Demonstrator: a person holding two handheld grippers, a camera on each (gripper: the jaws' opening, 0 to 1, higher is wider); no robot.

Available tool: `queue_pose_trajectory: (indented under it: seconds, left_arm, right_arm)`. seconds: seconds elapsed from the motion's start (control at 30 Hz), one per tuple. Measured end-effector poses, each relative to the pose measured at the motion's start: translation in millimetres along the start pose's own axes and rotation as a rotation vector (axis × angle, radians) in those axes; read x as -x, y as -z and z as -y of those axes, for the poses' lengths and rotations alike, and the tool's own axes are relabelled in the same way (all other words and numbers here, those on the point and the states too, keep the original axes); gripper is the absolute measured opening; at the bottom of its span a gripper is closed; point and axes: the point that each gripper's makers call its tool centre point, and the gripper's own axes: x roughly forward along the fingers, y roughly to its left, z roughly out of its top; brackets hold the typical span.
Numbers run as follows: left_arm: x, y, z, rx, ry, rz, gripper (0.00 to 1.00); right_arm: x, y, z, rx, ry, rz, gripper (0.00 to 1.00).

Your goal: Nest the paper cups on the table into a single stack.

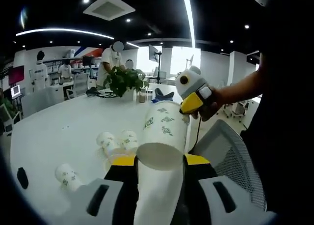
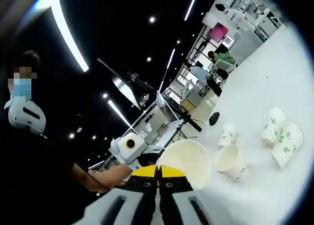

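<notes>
My left gripper (image 1: 159,161) is shut on a white paper cup stack (image 1: 157,195) that rises between its yellow-tipped jaws. Right above it hangs a green-printed paper cup (image 1: 166,124), its lower end at the stack's mouth. My right gripper (image 1: 194,95), held by a hand, grips that cup's far end. In the right gripper view, the right gripper (image 2: 158,173) is shut on the rim of this cup (image 2: 189,161), whose opening faces the camera. Loose cups lie on the white table (image 1: 59,131): two together (image 1: 117,141) and one nearer (image 1: 66,176).
A mesh office chair (image 1: 230,151) stands to the right of the table. A potted plant (image 1: 125,80) and small items sit at the far end. A black object (image 1: 22,177) lies near the left edge. Several loose cups (image 2: 272,124) appear in the right gripper view. People stand in the background.
</notes>
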Motion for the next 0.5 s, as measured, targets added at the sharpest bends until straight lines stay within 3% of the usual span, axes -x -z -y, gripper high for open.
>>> queue_pose_trajectory:
  seconds: [0.2, 0.5]
  left_arm:
    - [-3, 5.4, -2.5, -0.021, -0.009, -0.019, 0.33]
    - [-1, 10.9, -10.7, -0.029, -0.051, -0.028, 0.43]
  right_arm:
    - [-1, 0.2, 1, 0.003, 0.011, -0.007, 0.0]
    - [-1, -4.6, 3, 0.034, 0.038, -0.009, 0.0]
